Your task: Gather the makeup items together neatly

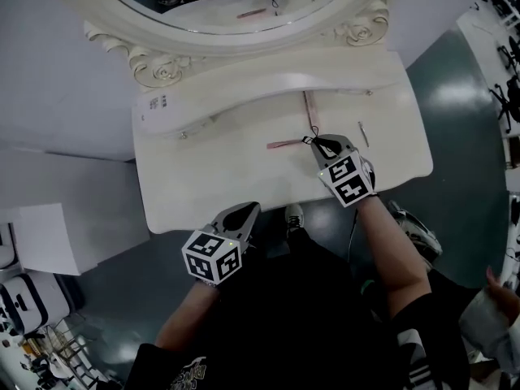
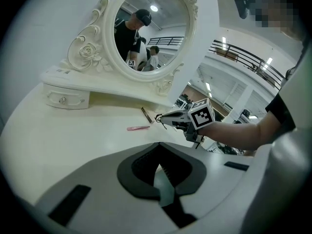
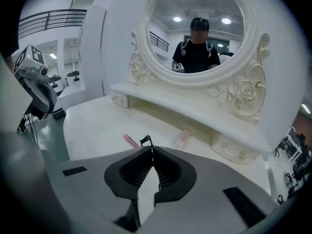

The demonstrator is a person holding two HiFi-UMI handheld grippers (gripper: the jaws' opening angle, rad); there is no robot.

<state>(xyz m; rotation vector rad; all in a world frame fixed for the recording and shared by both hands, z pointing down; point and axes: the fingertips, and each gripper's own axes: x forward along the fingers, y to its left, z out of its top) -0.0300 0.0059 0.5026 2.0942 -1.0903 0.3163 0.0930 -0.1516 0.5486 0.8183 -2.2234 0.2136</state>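
Four makeup items counted on glossy white vanity tabletop (image 1: 203, 169): short pink stick (image 1: 284, 144) at frame centre, long pale-pink tube (image 1: 309, 108) just above it and running up-and-down the frame, thin pale stick (image 1: 363, 134) off to the right, and small black wiry piece (image 1: 311, 140) at the tip of right gripper (image 1: 319, 142).

Checked right gripper view. Jaws pressed together on the black wiry piece, pinched at the very tips, with only a small hooked end showing beyond them. Could not identify the piece further, nor tell whether it was lifted or touching the tabletop. Found pink stick and pale-pink tube just ahead of the tips, below the oval white-framed mirror (image 3: 195, 28).

Logged left gripper (image 1: 246, 211) at lower centre of head view, over the front edge of the tabletop and well apart from every item. Jaws closed, with nothing between them in its own view.

Judged step in hand: setting the black wiry piece down by the pink stick and pale-pink tube.

Notes for doing it well:
- Judged the tip-only pinch on so thin a piece prone to swivel or slip, so best held firm until the piece rested flat.
- Judged best to lower it just beside the pink stick, parallel to it and not across it.
- Judged best to part the jaws only slightly and back straight off. Expected light items to skate on the glossy top if nudged.
- Marked pale stick at right as the outlier left to bring in.
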